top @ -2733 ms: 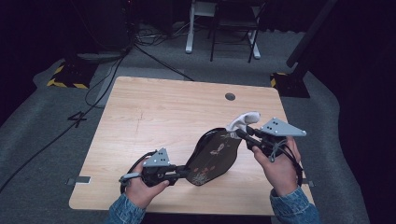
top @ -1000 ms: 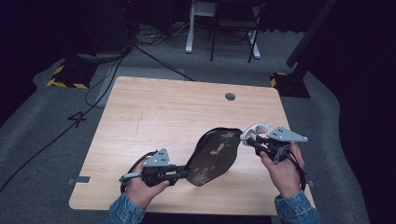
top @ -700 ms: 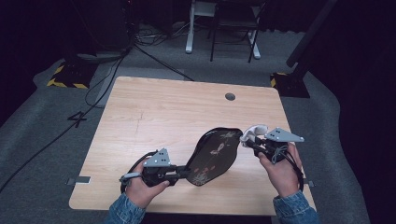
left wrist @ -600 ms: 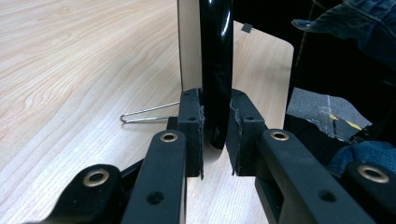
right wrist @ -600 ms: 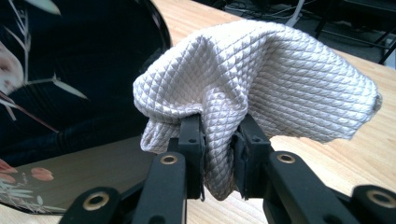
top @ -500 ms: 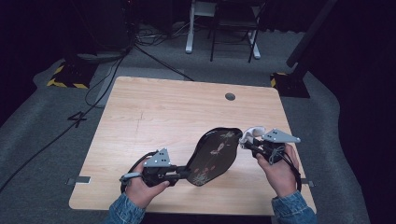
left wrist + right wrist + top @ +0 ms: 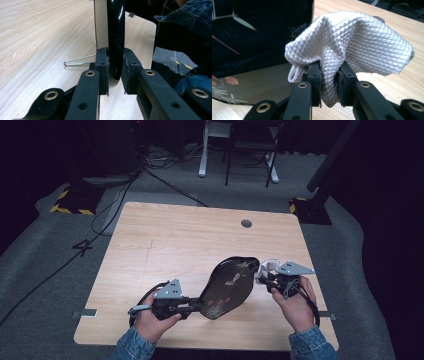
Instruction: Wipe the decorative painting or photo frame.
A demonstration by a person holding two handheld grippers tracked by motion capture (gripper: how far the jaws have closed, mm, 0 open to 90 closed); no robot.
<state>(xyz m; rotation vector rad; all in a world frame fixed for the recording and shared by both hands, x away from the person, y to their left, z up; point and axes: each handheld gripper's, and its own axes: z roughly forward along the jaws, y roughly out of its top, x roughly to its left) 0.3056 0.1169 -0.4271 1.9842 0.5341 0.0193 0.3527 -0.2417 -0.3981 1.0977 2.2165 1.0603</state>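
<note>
The left gripper (image 7: 113, 75) clamped the black tray (image 7: 229, 287) on edge; the right gripper (image 7: 329, 82), jaws pinching the cloth (image 7: 352, 42), reached its rim, wiping apparently due next.

Wooden table (image 7: 170, 240), wire clip (image 7: 76, 62)

One sign can be read — a black numeral "4" (image 7: 82, 247) marked on the grey carpeted floor (image 7: 45, 255), well off to the far left of the left gripper's fingers (image 7: 194, 307). No other lettering, label or brand can be made out — none elsewhere.
</note>
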